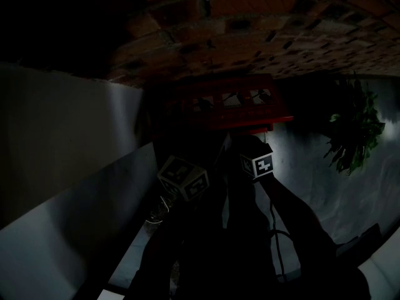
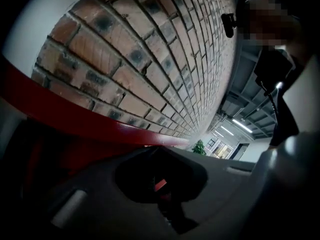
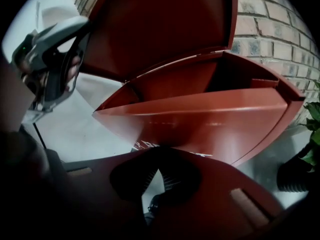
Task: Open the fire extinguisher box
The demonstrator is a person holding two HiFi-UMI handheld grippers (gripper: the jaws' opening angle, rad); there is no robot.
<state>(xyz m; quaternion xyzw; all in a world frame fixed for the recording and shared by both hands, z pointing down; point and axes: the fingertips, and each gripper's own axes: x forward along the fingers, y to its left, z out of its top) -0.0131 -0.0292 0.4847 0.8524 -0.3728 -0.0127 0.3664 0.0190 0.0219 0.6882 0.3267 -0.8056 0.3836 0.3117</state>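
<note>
Nearly black in the head view, brighter in both gripper views, with soft sheen on the box (image 3: 200,109) above the right fingers (image 3: 171,182), glare from lamps (image 2: 241,125) far beyond the left fingers (image 2: 170,211), fisheye-bowed bricks (image 2: 150,49), black corners and blurred foreground.

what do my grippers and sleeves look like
The left gripper and right gripper both have dark bodies with a rounded cut-out around the jaws. Each carries a cube with black-and-white square markers, left and right. The right one's pads are ribbed. A thin dark cable trails from it. The sleeves look dark.
</note>
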